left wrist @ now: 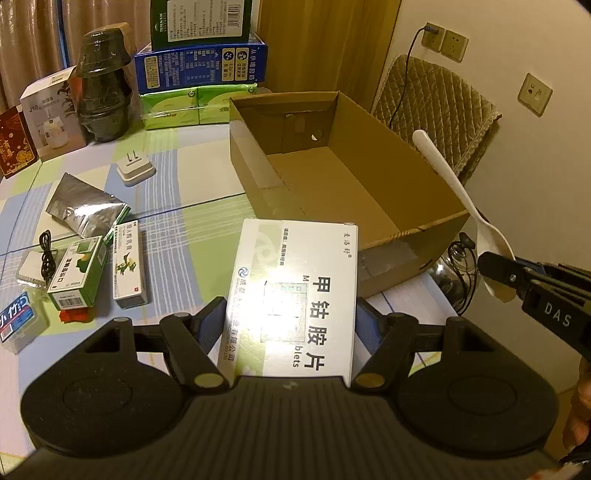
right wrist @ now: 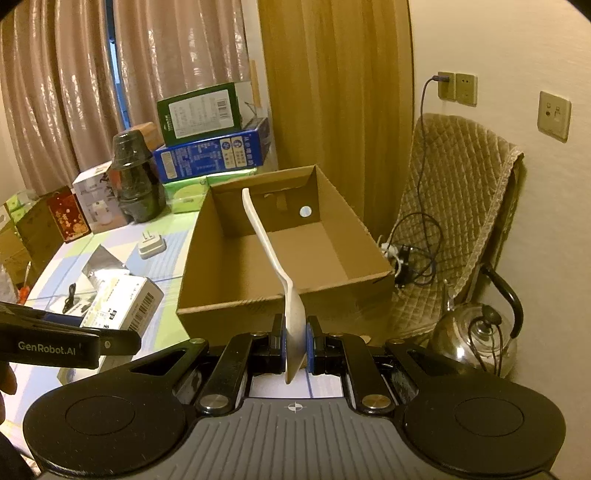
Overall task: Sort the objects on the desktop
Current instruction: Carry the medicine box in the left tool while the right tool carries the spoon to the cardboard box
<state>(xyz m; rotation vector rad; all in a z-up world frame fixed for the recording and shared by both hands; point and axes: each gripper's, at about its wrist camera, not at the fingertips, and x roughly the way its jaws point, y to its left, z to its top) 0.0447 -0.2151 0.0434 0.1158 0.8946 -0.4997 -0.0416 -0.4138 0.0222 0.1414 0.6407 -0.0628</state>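
The table [left wrist: 207,192] wears a plaid of pale green, blue and white; the open box [left wrist: 369,177] is plain brown; the spoon [left wrist: 458,195] is white; at 12 o'clock, a blue carton [left wrist: 201,68] sits under a dark green one [left wrist: 201,22]; the curtain [right wrist: 74,92] is shiny pinkish-brown.

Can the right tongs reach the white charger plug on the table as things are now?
Probably not. The right tongs are shut on the white spoon, and the cardboard box and the left tongs, holding the medicine box, lie between them and the charger plug.
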